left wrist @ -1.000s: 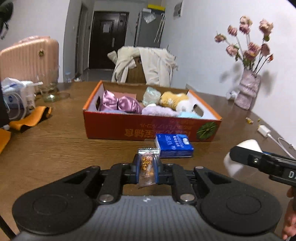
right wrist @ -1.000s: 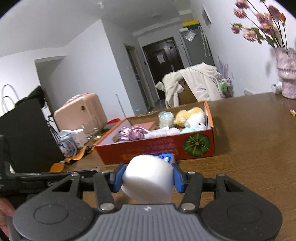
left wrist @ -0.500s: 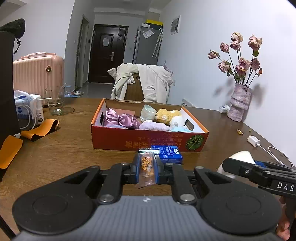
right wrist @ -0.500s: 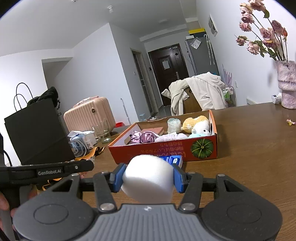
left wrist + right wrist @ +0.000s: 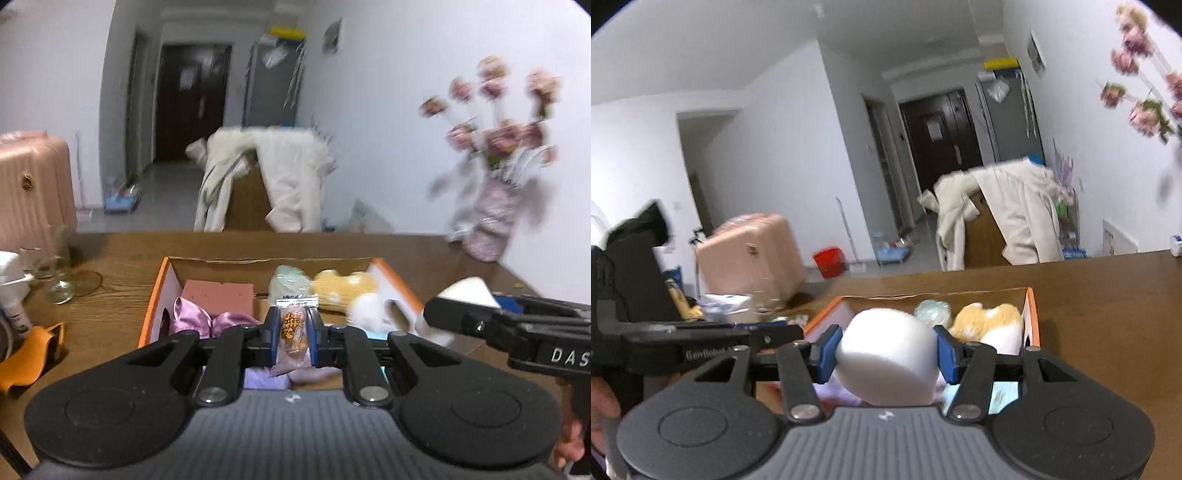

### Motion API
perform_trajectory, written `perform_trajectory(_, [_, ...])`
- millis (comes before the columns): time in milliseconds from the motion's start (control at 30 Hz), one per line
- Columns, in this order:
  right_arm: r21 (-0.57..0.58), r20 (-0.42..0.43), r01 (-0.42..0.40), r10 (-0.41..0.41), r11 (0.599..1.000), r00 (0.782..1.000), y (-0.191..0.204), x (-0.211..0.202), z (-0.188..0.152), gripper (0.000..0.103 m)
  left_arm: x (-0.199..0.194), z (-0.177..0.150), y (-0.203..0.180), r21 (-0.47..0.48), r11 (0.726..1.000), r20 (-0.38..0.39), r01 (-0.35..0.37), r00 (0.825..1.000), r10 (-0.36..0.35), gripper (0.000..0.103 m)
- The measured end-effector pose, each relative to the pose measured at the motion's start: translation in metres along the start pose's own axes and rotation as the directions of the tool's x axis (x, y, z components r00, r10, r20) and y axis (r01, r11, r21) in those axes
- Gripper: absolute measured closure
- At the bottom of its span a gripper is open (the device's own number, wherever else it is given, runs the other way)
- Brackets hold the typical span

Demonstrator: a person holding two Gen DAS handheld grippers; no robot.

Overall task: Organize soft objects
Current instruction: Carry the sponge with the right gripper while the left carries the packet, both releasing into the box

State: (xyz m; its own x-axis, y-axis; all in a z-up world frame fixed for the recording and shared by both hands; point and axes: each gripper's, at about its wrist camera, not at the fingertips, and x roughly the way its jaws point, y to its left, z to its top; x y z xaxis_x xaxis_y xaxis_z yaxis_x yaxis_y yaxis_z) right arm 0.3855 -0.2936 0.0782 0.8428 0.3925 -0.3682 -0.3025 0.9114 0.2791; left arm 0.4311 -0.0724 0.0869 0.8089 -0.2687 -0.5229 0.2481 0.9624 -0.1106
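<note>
While both tongs (image 5: 293,332) grip unchanged, the box (image 5: 149,317) looms nearer.

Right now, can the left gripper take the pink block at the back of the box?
Probably not yet. The left gripper is shut on a snack packet, so its jaws are occupied. The pink block itself lies uncovered in the orange box.

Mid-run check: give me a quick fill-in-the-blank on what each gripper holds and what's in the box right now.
1. The left gripper is shut on a ____ packet.
2. The right gripper is shut on a ____ foam block.
3. Both grippers hover over the orange ____.
4. The plush in the box is yellow and ____.

Missing words: snack; white; box; white
</note>
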Motion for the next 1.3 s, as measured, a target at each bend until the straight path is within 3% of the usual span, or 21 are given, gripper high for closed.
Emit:
perform_trajectory(67, [0.030, -0.061, 0.019, -0.017, 0.999, 0.998, -0.017, 0.046, 0.015, 0.050, 0.040, 0.013, 0.003, 0.019, 0.999, -0.044, -0.028, 0.999, 0.029, 0.088])
perform_trajectory(133, [0.030, -0.119, 0.064, -0.060, 0.997, 0.991, -0.029, 0.088, 0.024, 0.050, 0.078, 0.024, 0.011, -0.022, 1.000, -0.103, -0.021, 0.995, 0.018, 0.088])
perform_trajectory(267, [0.051, -0.231, 0.131, -0.116, 0.990, 0.966, -0.050, 0.159, 0.028, 0.050, 0.143, 0.035, 0.022, -0.037, 0.998, -0.190, -0.050, 0.981, 0.042, 0.087])
perform_trajectory(367, [0.012, -0.281, 0.185, -0.174, 0.983, 0.944, -0.051, 0.194, 0.021, 0.050, 0.179, 0.032, 0.028, -0.060, 0.996, -0.264, -0.059, 0.964, 0.041, 0.087])
perform_trajectory(500, [-0.075, -0.302, 0.229, -0.241, 0.970, 0.922, -0.042, 0.213, 0.012, 0.049, 0.194, 0.027, 0.033, -0.067, 0.996, -0.284, -0.066, 0.958, 0.045, 0.087])
perform_trajectory(600, [-0.058, -0.362, 0.217, -0.223, 0.975, 0.905, -0.041, 0.214, 0.015, 0.043, 0.191, 0.027, 0.040, -0.079, 0.996, -0.280, -0.052, 0.960, 0.028, 0.083])
perform_trajectory(633, [-0.030, -0.403, 0.198, -0.193, 0.980, 0.895, -0.044, 0.214, 0.017, 0.038, 0.186, 0.027, 0.043, -0.088, 0.995, -0.276, -0.053, 0.961, 0.027, 0.073])
perform_trajectory(667, [-0.005, -0.434, 0.168, -0.153, 0.986, 0.888, -0.045, 0.215, 0.017, 0.025, 0.183, 0.027, 0.046, -0.098, 0.994, -0.273, -0.044, 0.962, 0.016, 0.059])
perform_trajectory(767, [-0.003, -0.438, 0.146, -0.133, 0.989, 0.889, -0.047, 0.212, 0.016, 0.023, 0.169, 0.030, 0.047, -0.103, 0.994, -0.262, -0.029, 0.965, 0.001, 0.057])
perform_trajectory(1100, [-0.045, -0.352, 0.163, -0.168, 0.986, 0.921, -0.029, 0.135, 0.052, 0.021, 0.075, 0.057, 0.034, -0.056, 0.998, -0.165, -0.023, 0.986, 0.014, 0.053])
perform_trajectory(1300, [-0.065, -0.264, 0.164, -0.175, 0.984, 0.948, -0.016, 0.058, 0.072, 0.018, 0.004, 0.054, 0.016, 0.048, 0.998, -0.076, -0.043, 0.996, 0.047, 0.036])
